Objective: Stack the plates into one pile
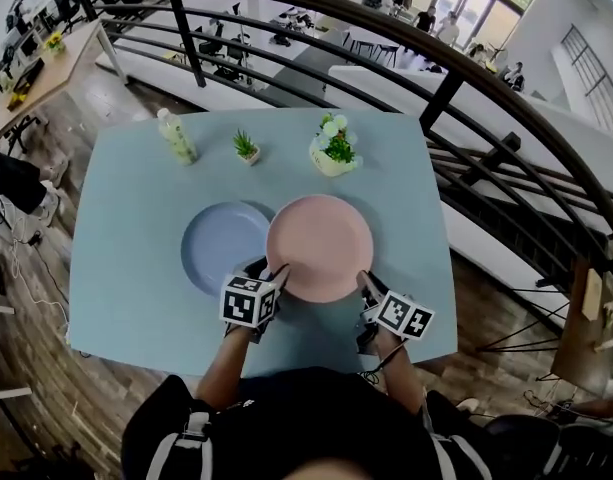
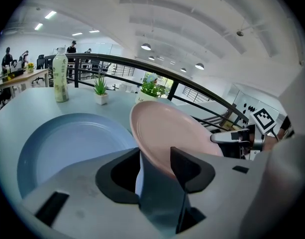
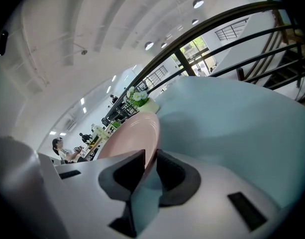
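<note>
At frame centre on the pale blue table [image 1: 126, 268], the round pink plate [image 1: 321, 243] overlaps the right edge of the round blue plate [image 1: 218, 250]. My left gripper [image 1: 270, 272] and right gripper [image 1: 365, 281] each clamp the pink plate's near rim. I judge a thin rim pinch could slip, or uneven tilt land it off-centre.

The head view looked steeply down on the bench [image 1: 126, 268]; both gripper views sat close, sharing the pink plate [image 1: 321, 243].
</note>
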Available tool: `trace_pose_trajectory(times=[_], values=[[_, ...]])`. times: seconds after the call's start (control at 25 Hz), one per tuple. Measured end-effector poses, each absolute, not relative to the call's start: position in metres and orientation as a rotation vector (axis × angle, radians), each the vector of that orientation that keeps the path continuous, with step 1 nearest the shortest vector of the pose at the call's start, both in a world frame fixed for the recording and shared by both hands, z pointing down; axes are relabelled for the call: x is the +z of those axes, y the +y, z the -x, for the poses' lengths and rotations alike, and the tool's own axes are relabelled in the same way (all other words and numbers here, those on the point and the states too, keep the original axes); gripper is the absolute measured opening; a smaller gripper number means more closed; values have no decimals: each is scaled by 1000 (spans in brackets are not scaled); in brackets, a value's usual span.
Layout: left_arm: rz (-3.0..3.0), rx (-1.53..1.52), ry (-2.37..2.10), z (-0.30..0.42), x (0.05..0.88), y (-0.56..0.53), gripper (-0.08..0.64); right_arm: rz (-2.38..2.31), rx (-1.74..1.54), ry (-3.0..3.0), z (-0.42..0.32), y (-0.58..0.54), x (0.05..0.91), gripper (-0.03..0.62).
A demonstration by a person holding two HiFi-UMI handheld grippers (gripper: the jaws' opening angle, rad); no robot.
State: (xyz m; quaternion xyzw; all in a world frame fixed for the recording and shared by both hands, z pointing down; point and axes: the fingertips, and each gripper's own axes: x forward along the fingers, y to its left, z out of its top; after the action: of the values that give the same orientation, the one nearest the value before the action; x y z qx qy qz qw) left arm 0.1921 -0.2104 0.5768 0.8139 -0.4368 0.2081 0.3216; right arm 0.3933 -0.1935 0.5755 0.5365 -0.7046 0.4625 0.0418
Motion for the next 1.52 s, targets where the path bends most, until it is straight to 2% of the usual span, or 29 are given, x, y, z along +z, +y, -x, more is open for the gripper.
trace_pose_trajectory(times=[0.72, 1.52], values=[[-2077, 503, -1245, -68, 594, -180, 193, -1514, 1395, -2214, -270, -181, 595, 75], [-1987, 526, -1303, 21, 609, -165, 193, -1367, 1393, -2214, -179, -183, 610, 77]])
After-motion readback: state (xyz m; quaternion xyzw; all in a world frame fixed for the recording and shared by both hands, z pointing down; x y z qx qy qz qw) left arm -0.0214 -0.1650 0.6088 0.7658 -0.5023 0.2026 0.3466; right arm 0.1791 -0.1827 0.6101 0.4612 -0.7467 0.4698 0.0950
